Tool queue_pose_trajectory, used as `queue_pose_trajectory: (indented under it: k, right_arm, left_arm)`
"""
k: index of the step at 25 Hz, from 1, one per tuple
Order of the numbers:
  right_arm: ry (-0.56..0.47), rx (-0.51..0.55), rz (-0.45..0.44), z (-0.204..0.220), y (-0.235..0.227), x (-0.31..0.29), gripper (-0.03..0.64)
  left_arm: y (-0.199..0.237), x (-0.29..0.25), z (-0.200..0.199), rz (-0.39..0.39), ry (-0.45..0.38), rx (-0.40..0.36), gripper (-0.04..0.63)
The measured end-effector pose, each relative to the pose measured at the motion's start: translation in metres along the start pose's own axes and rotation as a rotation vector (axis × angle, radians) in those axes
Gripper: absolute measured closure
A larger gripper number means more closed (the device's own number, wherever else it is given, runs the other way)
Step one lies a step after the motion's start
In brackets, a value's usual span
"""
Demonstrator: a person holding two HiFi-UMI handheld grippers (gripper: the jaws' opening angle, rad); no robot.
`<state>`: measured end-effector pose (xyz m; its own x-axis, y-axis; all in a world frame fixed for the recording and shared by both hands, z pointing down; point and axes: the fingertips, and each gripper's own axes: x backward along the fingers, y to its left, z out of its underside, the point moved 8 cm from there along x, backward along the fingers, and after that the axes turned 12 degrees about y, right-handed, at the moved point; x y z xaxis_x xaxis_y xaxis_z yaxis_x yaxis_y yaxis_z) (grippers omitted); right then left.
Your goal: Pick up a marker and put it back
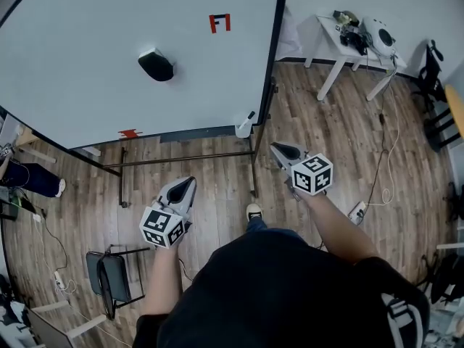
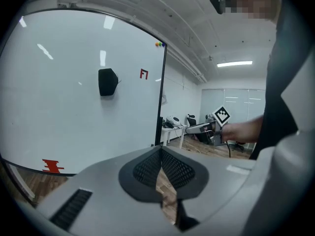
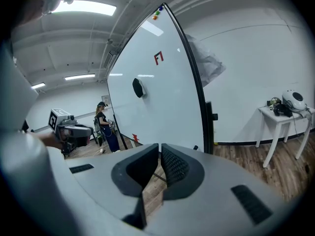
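A big whiteboard (image 1: 109, 56) on a wheeled stand fills the upper left of the head view. It carries a black eraser (image 1: 156, 65) and red marks. At its lower right corner sits a white marker-like thing with a dark tip (image 1: 245, 125). My left gripper (image 1: 190, 183) hangs over the wood floor in front of the board, its jaws shut and empty (image 2: 160, 150). My right gripper (image 1: 278, 148) is off the board's right edge, just right of that white thing and apart from it. Its jaws stand a narrow slit apart with nothing between them (image 3: 160, 146).
A white table (image 1: 330, 31) with gear stands at the back right. The stand's dark bars (image 1: 188, 158) run low in front of me. A folding chair (image 1: 109, 278) and cables lie at the left. A person (image 3: 105, 124) stands beyond the board.
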<state>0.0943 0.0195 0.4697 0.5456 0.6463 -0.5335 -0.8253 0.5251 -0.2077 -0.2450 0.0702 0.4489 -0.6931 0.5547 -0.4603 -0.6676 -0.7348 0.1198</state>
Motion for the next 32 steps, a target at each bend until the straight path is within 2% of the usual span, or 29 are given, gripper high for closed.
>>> queue_pose_trajectory:
  k: [19, 32]
  right_arm:
    - [0.07, -0.013, -0.037, -0.018, -0.063, -0.056, 0.603]
    - [0.106, -0.024, -0.117, -0.023, -0.098, -0.087, 0.6]
  left_arm:
    - [0.04, -0.084, -0.022, 0.014, 0.051, 0.019, 0.584]
    - [0.057, -0.116, -0.047, -0.039, 0.088, 0.017, 0.584]
